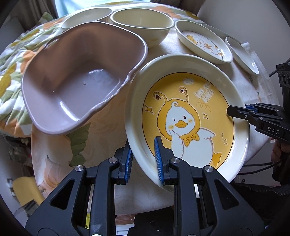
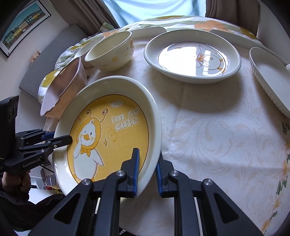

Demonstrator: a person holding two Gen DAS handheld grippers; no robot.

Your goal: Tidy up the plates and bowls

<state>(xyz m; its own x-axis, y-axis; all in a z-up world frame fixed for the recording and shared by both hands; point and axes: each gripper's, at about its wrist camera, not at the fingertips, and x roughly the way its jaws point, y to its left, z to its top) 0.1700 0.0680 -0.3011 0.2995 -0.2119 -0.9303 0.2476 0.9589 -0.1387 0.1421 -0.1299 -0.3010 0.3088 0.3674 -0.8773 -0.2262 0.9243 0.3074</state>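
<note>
A cream oval plate with a yellow duck picture is held tilted above the table, also in the right wrist view. My left gripper is shut on its left rim. My right gripper is shut on its right rim; it shows in the left wrist view. A mauve plastic basin stands left of the plate. Two cream bowls stand behind it. A second duck plate lies farther back.
A white ribbed oval dish lies at the right edge of the round table with its pale floral cloth. A flowered quilt lies at the left. A framed picture hangs on the wall.
</note>
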